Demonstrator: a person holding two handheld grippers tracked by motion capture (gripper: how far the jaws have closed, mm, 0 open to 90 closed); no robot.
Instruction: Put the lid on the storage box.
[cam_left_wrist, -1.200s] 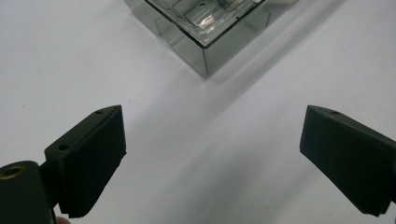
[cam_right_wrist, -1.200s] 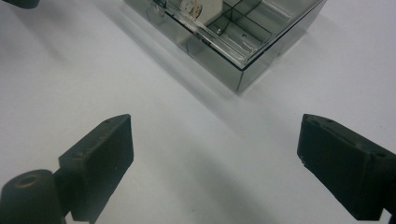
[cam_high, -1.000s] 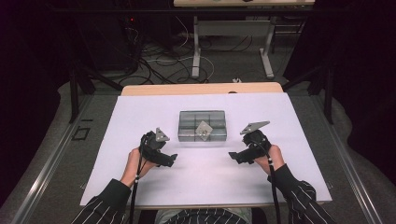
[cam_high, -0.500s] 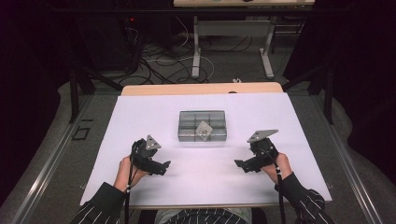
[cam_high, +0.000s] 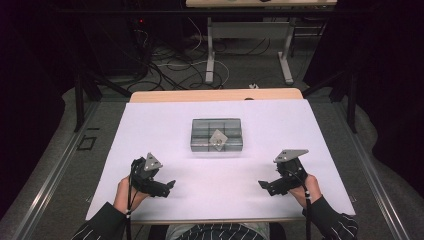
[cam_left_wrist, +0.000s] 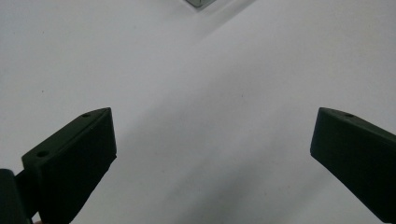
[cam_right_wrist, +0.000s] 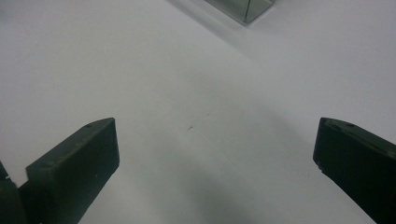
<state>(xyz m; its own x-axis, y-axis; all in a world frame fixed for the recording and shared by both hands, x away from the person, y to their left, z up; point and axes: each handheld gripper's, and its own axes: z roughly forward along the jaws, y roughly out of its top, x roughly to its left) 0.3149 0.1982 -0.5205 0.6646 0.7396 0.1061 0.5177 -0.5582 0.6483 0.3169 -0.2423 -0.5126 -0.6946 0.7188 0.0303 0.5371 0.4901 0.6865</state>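
Clear plastic compartment box (cam_high: 217, 135) sits ahead of both my grippers, between them, well apart from each. Its long axis runs across the table. A small grey piece (cam_high: 218, 138) lies in it. Left gripper (cam_high: 167, 186) and right gripper (cam_high: 263, 186): jaws have just been opening, now spread wide with nothing between them. Box is about equally far from both, so I'd say either hand could reach.

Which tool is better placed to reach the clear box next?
Neither clearly: left tool and right tool are both open, empty and about equally far from the box. Slight edge right, since the box fills more of the right gripper view.
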